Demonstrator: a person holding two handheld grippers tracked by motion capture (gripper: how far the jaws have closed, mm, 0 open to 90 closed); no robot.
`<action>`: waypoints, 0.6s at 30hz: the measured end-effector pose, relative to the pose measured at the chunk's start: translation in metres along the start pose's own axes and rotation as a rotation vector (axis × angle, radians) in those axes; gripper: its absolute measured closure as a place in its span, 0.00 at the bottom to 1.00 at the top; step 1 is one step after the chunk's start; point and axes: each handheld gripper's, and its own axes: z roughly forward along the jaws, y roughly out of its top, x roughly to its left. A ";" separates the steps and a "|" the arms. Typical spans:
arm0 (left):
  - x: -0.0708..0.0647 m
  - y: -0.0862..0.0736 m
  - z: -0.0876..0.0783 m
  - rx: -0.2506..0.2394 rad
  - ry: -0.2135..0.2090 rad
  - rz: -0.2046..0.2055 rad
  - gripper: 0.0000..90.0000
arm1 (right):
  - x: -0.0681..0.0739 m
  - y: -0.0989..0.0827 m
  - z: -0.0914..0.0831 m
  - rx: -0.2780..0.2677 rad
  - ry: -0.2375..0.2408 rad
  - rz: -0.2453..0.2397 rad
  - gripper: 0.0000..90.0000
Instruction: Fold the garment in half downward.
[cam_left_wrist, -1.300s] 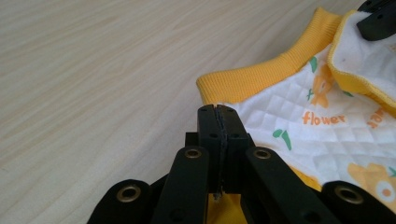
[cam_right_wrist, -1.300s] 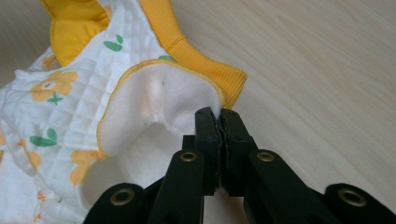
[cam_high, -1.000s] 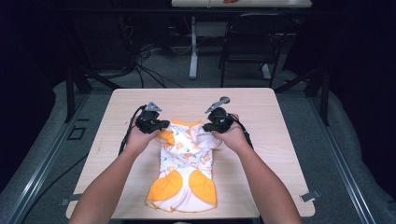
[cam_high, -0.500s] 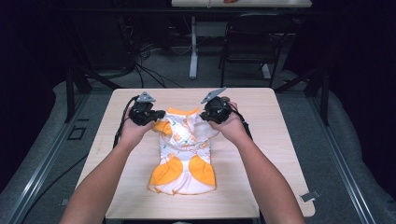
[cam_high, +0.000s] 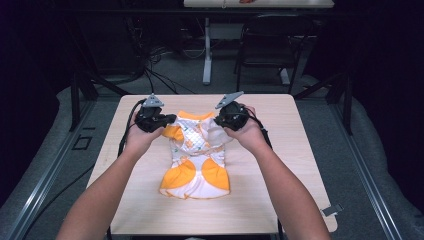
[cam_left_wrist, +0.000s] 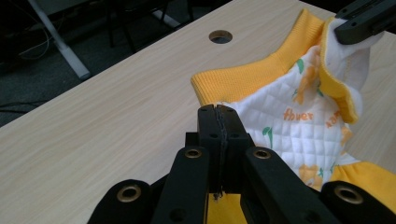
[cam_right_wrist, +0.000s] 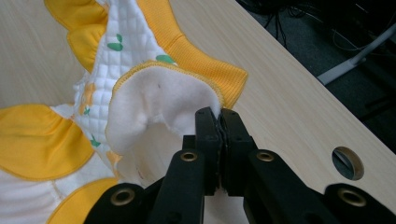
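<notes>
Light wooden table (cam_high: 280, 200), grey floor (cam_high: 190, 60), dark chair (cam_high: 265, 50), cables (cam_high: 150, 65)

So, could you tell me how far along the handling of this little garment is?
Both grips look done: the left gripper and right gripper are shut on the garment, top corners raised. Its lower half lies on the table. No fold is visible yet.

One light wood-grain desk (cam_high: 280, 200) stands in front of me, and on it lies one small quilted white garment with orange trim and panels (cam_high: 197, 170). Two black hand-held grippers are at work: the left gripper (cam_high: 167, 120) and the right gripper (cam_high: 218, 120), each with one pair of jaws and one grey three-cornered plate. Two forearms come in. The desk has two round cable holes, one in each gripper view.
</notes>
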 end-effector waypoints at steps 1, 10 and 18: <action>-0.001 -0.002 0.000 -0.001 -0.005 0.001 1.00 | 0.001 -0.001 0.000 0.000 0.002 -0.001 0.97; -0.006 -0.014 -0.006 0.005 -0.028 0.003 1.00 | 0.017 -0.010 -0.003 0.016 0.020 -0.053 0.97; -0.013 -0.021 -0.009 0.012 -0.052 0.020 1.00 | 0.028 -0.020 -0.006 0.025 0.037 -0.069 0.97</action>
